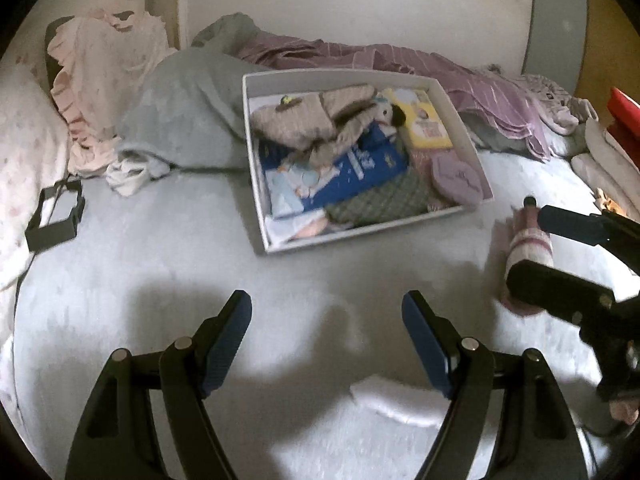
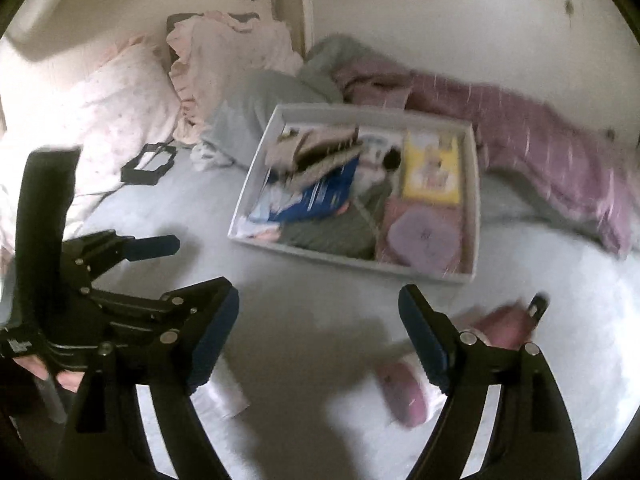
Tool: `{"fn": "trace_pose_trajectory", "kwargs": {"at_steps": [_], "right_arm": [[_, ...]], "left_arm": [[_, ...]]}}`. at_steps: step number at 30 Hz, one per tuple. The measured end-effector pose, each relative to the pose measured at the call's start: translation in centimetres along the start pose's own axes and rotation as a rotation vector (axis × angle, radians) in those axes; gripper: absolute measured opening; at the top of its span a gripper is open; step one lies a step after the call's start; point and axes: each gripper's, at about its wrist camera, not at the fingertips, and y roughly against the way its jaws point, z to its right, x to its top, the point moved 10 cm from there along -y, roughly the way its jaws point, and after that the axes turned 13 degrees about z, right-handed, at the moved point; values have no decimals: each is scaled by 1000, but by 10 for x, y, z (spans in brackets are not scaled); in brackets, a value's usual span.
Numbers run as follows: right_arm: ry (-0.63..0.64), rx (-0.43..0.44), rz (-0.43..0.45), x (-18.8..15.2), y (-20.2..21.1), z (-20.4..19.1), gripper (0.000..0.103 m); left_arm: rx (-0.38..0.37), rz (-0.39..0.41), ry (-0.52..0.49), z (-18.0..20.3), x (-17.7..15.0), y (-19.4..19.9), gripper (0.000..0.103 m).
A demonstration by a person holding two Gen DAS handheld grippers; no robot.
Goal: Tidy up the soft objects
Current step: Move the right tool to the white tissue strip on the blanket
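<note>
The white tray [image 1: 464, 120] sat toward the far edge of the bed [image 1: 160, 264], close against the bunched grey blanket [image 1: 180, 112] and striped purple cover [image 1: 500, 92] that lined that edge. It already carried folded knitwear, a green checked cloth [image 1: 384, 200], a lilac pouch [image 1: 456, 178] and flat packets, which suggested it served as the collecting place for the soft items.

A rolled pink-and-white cloth [image 1: 528, 240] lay loose on the sheet near the tray's nearer right corner, outside it. In the left wrist view the right tool [image 1: 532, 240] stood astride this roll with its jaws apart; whether the pads touched the fabric could not be determined. In the right wrist view the roll was blurred and lay just beside the right-hand finger.

The left tool [image 1: 326, 340] was held wide, empty, angled down over bare sheet at the near edge. A hand [image 2: 48, 372] gripped its handle. In my judgement the roll awaited transfer to the tray.
</note>
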Motion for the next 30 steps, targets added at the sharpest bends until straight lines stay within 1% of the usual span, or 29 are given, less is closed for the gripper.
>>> {"fn": "trace_pose_trajectory", "kwargs": {"at_steps": [1, 2, 4, 5, 8, 13, 16, 17, 20, 23, 25, 28, 30], "right_arm": [[-6, 7, -12, -4, 0, -2, 81], [-5, 14, -32, -10, 1, -4, 75], [3, 35, -67, -20, 1, -10, 69], [9, 41, -80, -24, 1, -14, 68], [45, 78, -103, -37, 0, -26, 68], [106, 110, -96, -54, -3, -44, 68], [120, 163, -101, -69, -6, -56, 68], [120, 173, -107, -73, -8, -58, 68], [108, 165, -152, -89, -15, -58, 68], [69, 207, -180, -99, -19, -60, 67], [66, 210, -175, -103, -20, -61, 67], [97, 192, -167, -107, -20, -65, 68], [108, 195, -177, -109, -22, -68, 73]], "left_arm": [[-2, -10, -6, -1, -5, 1, 78], [-6, -24, -16, -2, -11, 2, 78], [-15, -43, -29, -2, -21, 3, 78], [-19, -51, -33, -3, -27, 4, 78], [-31, -65, -39, -4, -39, 6, 78], [-31, -42, -53, -5, -47, 10, 78], [14, -26, -89, -7, -54, 8, 78], [19, -39, -105, -6, -60, 5, 78], [8, -71, -103, -6, -65, 0, 78], [-5, -83, -82, -8, -68, -3, 79], [-10, -91, -78, -9, -70, -5, 80], [-14, -95, -77, -8, -71, -5, 82], [-22, -101, -76, -7, -72, -6, 84]]}}
